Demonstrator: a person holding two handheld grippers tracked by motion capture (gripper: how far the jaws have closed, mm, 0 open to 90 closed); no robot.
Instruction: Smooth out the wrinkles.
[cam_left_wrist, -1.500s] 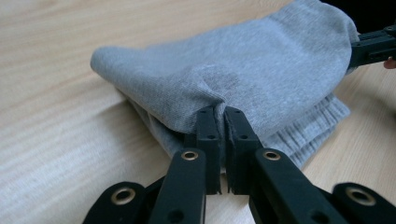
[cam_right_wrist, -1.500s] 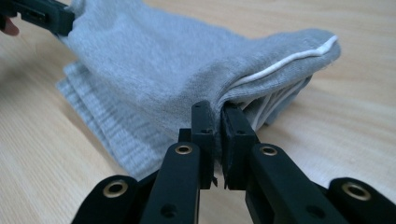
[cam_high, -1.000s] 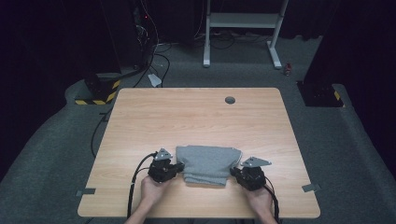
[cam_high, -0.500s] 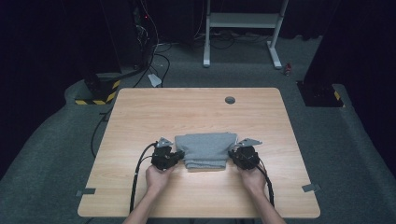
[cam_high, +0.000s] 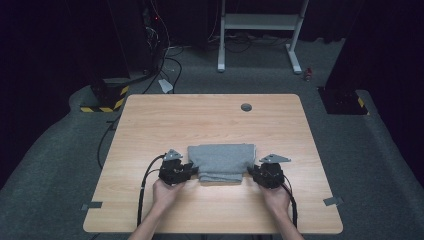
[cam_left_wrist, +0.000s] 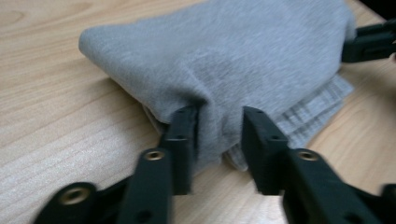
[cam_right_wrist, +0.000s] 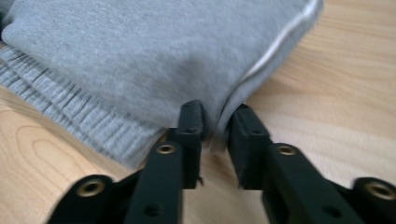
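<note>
A folded grey sweatshirt (cam_high: 222, 161) lies on the wooden table (cam_high: 210, 122), near the front middle. My left gripper (cam_high: 192, 171) is at its left side, my right gripper (cam_high: 252, 172) at its right side. In the left gripper view the sweatshirt (cam_left_wrist: 224, 60) bunches between the jaws of the left gripper (cam_left_wrist: 219, 123), which have just been opening; a gap shows at one pad. In the right gripper view the edge of the sweatshirt (cam_right_wrist: 140, 51) hangs loosely between the jaws of the right gripper (cam_right_wrist: 215, 119), which have also just been opening. Its ribbed hem (cam_right_wrist: 79, 116) lies underneath.
A round grey cable hole (cam_high: 246, 107) sits near the table's far edge. Tape marks (cam_high: 91, 205) are on the floor by the front corners. Behind the table are a white frame (cam_high: 260, 22), cables (cam_high: 165, 55) and a yellow-black striped base (cam_high: 102, 107).
Both grippers moved away from the person with the sweatshirt's near part, so the fold is shorter. Their jaws, shut on the cloth before, now stand apart.
</note>
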